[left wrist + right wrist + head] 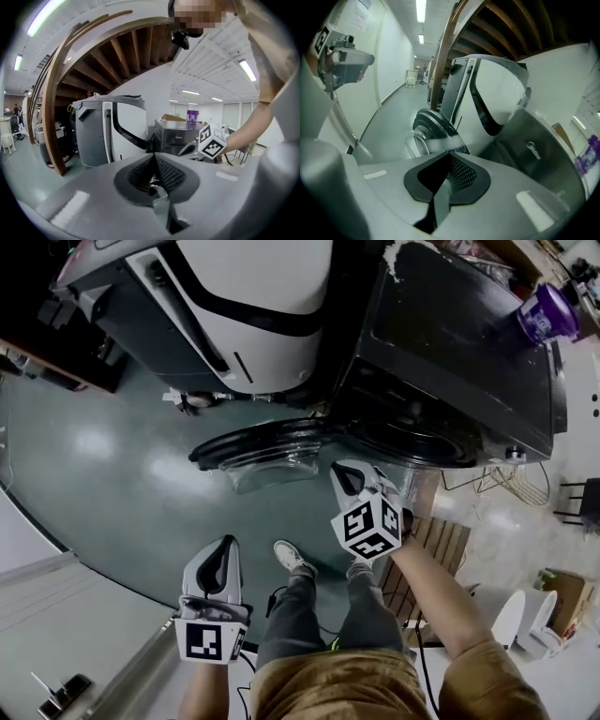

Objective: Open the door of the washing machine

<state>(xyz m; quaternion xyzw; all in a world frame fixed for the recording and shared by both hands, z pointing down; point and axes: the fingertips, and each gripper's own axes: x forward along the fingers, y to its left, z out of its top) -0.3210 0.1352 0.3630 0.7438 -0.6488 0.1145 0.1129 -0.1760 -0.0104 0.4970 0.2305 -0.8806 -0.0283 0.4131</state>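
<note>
The washing machine's door (pixel 267 448) stands open, swung out to the left from the front of the black washing machine (pixel 450 362), its clear glass bowl bulging toward the person; in the right gripper view the door shows just beyond that gripper's jaws, with nothing touching it. The machine fills the upper right of the head view, and a purple container (pixel 547 313) sits on its top near the far corner. The right gripper (pixel 347 474) hangs near the door's hinged end, apart from it; its jaws are clenched together with nothing between them. The left gripper (pixel 223 549) is held lower and further left, well apart from the door, over the green floor (pixel 112 456); its jaws also meet and grasp nothing. A white and grey appliance (pixel 253 306) stands just beside the washing machine on the left; below the grippers the person's shoe (pixel 292 559) rests on the floor.
</note>
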